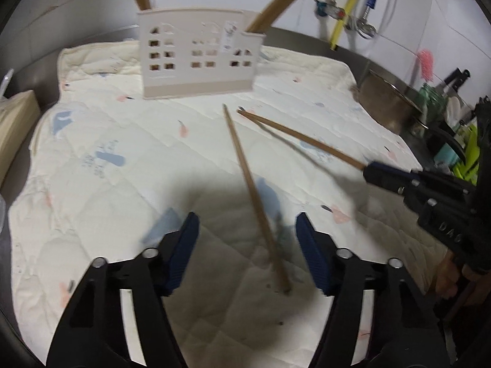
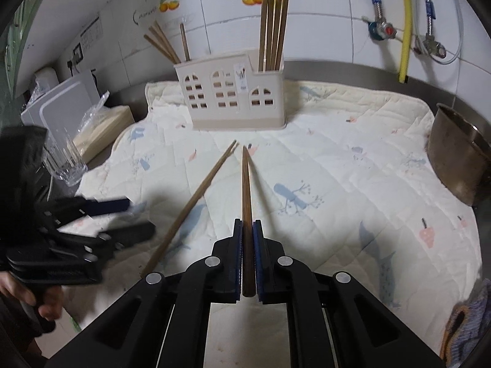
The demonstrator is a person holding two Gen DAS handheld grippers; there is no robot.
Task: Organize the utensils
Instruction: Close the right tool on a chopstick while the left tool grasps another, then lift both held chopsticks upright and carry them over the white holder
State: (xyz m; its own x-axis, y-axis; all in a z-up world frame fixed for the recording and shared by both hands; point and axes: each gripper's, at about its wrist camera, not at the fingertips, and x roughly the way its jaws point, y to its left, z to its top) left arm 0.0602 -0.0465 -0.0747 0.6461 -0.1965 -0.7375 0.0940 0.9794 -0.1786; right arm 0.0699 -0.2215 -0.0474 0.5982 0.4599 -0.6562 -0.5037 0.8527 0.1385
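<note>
Loose chopsticks (image 1: 254, 196), a pale wooden pair, lying on the quilted mat (image 1: 122, 128) with tips toward the utensil holder (image 1: 199, 58) and butt ends between the pads of the left gripper (image 1: 247, 251). Jaws standing partly apart, pads on either side of the sticks and not pressing on them: nothing gripped there yet. Blurred at the near end, so contact with the right-hand pad hard to rule out.

A second, darker pair (image 2: 247, 214) clamped in the right gripper (image 2: 248, 257), jaws closed tight on the thick ends, tips pointing at the holder and apparently clear of the mat.

Holder standing upright at the far edge of the mat, house-shaped with cut-out windows; chopsticks already upright in its right-hand compartment (image 2: 273, 33) and more leaning in the left (image 2: 165, 44).

For the left: best to centre the sticks between the pads before closing, square to them, and to grip near the thick end so both sticks come up together rather than scissoring. Close fully, then lift straight off the soft mat. Risk: one stick rolling out. For the right: tips down into a compartment, well clear of the metal pot (image 2: 457, 159) at the mat's edge.
</note>
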